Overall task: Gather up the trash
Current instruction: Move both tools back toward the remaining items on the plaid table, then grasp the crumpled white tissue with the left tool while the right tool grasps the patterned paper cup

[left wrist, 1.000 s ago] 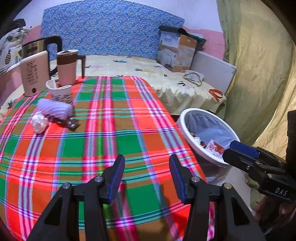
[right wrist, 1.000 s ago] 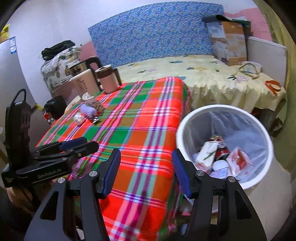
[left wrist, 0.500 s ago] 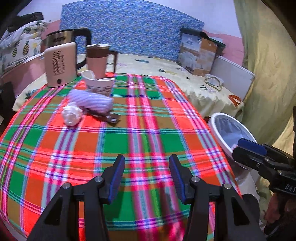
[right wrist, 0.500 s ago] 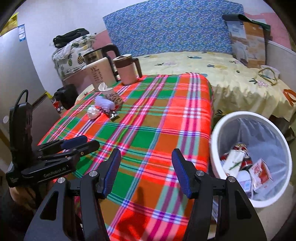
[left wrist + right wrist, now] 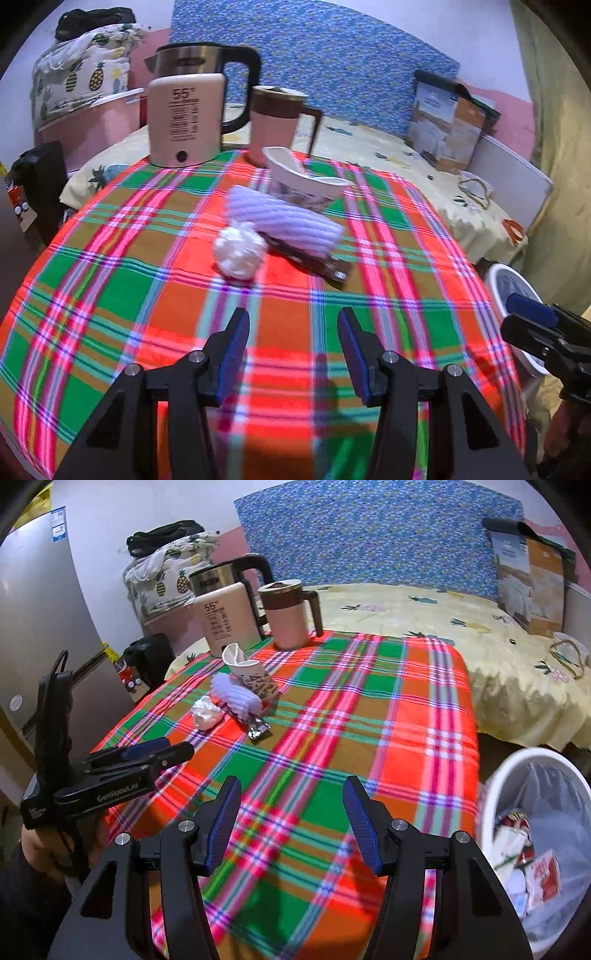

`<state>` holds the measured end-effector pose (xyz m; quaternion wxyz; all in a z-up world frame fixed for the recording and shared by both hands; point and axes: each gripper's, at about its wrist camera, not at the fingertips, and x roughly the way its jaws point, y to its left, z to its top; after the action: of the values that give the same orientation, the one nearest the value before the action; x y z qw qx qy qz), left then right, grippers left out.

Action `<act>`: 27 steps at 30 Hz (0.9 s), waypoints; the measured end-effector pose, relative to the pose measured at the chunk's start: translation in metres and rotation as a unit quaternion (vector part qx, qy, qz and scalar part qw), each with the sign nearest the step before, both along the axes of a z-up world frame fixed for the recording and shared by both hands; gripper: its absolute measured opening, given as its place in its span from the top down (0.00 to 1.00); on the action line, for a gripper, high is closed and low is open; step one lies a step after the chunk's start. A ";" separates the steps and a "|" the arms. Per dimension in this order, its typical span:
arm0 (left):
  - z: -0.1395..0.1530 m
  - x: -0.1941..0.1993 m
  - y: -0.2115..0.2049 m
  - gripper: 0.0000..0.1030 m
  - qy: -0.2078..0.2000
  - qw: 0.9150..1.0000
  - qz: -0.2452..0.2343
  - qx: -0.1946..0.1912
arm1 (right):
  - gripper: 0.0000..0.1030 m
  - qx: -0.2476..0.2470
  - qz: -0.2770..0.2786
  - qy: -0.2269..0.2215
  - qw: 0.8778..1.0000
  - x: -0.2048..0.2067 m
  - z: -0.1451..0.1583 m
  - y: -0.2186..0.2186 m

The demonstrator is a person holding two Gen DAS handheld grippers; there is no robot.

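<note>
Showing my left gripper (image 5: 291, 334) and my right gripper (image 5: 291, 801) above the near part of a plaid tablecloth (image 5: 369, 716), both with jaws apart and nothing between the blue pads. My left gripper's body, seen from the right wrist, reads "GenRoboLAI" as far as I can make out. Trash lies together toward the far left of the cloth: a crumpled white tissue (image 5: 239, 252), just beside it a ribbed lilac wrapper (image 5: 286, 220) lying over a dark foil wrapper (image 5: 321, 263), and behind these a squashed paper cup (image 5: 304, 184) with a print too blurred to read. Farther back stand a cream box (image 5: 184, 118) marked "55" with smaller illegible lines, a steel kettle (image 5: 201, 61) and a pink mug (image 5: 275, 125). At the right, off the table, a white bin (image 5: 532, 842) with a liner holds red-and-white cartons whose lettering I cannot read.
</note>
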<state>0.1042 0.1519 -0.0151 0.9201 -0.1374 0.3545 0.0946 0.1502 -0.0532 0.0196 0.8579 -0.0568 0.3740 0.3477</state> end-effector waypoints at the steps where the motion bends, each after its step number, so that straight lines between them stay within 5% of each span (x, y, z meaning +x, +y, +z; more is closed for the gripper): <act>1: -0.001 0.003 0.005 0.50 0.000 1.000 0.002 -0.001 | 0.43 -0.001 0.003 0.001 1.000 0.002 0.000 0.004; 12: -0.014 0.044 0.040 0.50 0.019 1.000 0.015 -0.004 | 0.43 -0.017 0.033 0.002 0.999 0.026 -0.010 0.044; 27: -0.026 0.069 0.059 0.50 0.032 0.999 0.021 -0.020 | 0.43 -0.039 0.080 -0.055 0.995 0.068 -0.002 0.096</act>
<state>0.1729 0.2110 -0.0410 0.9033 -0.1603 0.3822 0.1107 0.2186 0.0425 0.0172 0.8435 -0.1391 0.3342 0.3969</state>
